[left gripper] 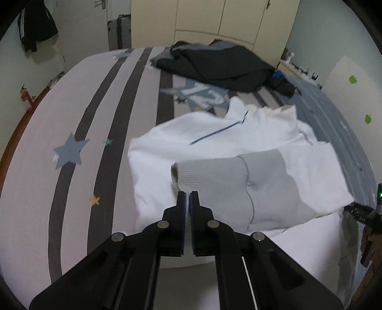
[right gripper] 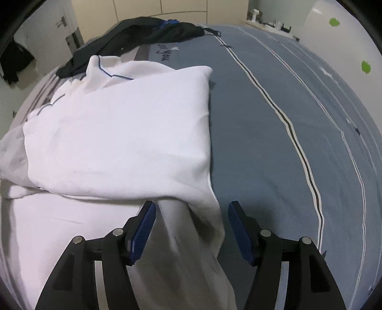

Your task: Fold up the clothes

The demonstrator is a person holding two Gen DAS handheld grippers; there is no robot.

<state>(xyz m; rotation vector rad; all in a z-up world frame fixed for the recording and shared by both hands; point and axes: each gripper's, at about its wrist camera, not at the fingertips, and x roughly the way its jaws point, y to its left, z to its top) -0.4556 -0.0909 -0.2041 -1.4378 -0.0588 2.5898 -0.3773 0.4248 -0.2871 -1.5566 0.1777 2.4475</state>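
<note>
A white garment with a thin blue line lies partly folded on the bed. Its grey sleeve with a ribbed cuff is drawn across the white body. My left gripper is shut on the cuff's near edge, and a sliver of fabric shows between its pads. In the right wrist view the same white garment lies folded over, its right edge straight. My right gripper stands open over the near right corner. A loose fold of white cloth runs between its blue pads without being pressed.
Dark clothes are heaped at the far end of the bed, also seen as dark clothes. The blue striped bedding spreads to the right. Cream wardrobes stand behind, and a black jacket hangs at the left.
</note>
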